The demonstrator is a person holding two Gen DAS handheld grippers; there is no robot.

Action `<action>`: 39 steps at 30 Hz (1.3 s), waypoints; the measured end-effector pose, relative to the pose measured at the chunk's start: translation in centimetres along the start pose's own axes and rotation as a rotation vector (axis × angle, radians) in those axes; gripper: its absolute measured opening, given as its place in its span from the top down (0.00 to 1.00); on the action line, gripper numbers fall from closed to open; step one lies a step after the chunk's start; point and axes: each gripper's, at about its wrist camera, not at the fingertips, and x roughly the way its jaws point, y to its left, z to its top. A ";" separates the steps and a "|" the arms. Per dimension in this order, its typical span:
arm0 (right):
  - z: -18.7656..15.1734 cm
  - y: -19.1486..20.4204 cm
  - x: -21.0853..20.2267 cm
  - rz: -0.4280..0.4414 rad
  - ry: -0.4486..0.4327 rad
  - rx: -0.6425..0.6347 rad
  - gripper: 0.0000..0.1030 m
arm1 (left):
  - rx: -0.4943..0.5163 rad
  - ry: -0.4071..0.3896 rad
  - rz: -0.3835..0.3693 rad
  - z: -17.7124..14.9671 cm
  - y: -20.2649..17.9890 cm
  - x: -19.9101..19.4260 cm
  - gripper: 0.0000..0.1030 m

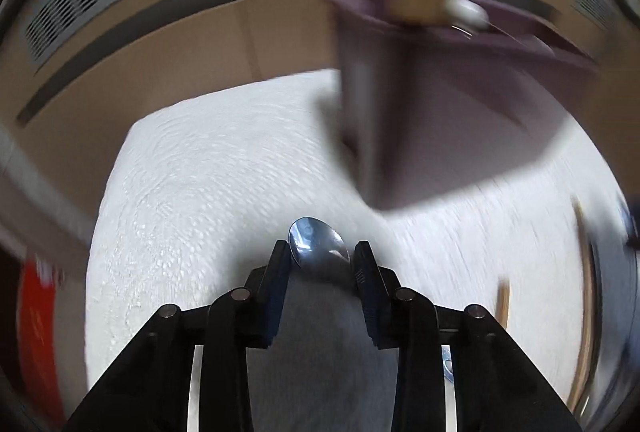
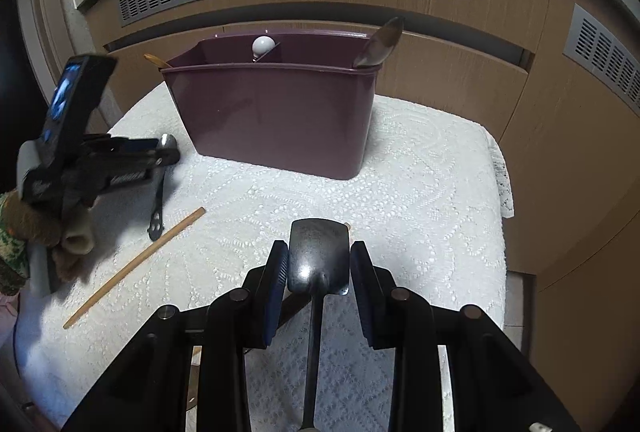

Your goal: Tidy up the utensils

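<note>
Two utensils are in my claws at once, and that is the first hazard. Nearest in my right wrist view, the right gripper (image 2: 319, 264) has its jaws narrowed around the dark metal spatula (image 2: 319, 256), blade forward between the pads, handle running back under the camera. Contact on both flanks looks light; I cannot tell whether the pads truly pinch it, so it may pivot or slide out when tilted.

My left gripper (image 1: 321, 258) holds a shiny spoon (image 1: 318, 242) by the bowl, jaws narrowed on its edges. A smooth curved bowl is poor purchase, and that view is smeared with motion blur, so I judge a fast swing could throw it. From the right view the spoon's black handle (image 2: 157, 208) hangs below the left gripper (image 2: 160, 154) over the white lace cloth (image 2: 400, 192).

Further out, a wooden chopstick (image 2: 134, 268) lies loose on the cloth; a dangling handle could sweep it off the edge.

Beyond stands the purple caddy (image 2: 276, 120), divided inside, already holding a white-tipped utensil (image 2: 263, 46), a wooden one (image 2: 156, 61) and a dark spoon (image 2: 380, 42). Both claws converging on it risk collision, tipping, or a wrong compartment
</note>
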 end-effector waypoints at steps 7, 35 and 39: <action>-0.1 0.1 0.1 0.007 0.000 0.004 0.71 | -0.067 0.058 -0.071 -1.7 2.4 -1.5 0.66; -0.8 1.3 -4.6 0.026 -0.193 0.023 0.72 | -0.199 -0.317 -0.077 -3.3 -2.6 -14.3 0.72; 1.7 1.2 -8.2 0.035 -0.313 0.041 0.96 | -0.174 -0.487 -0.132 0.6 -2.3 -19.5 0.72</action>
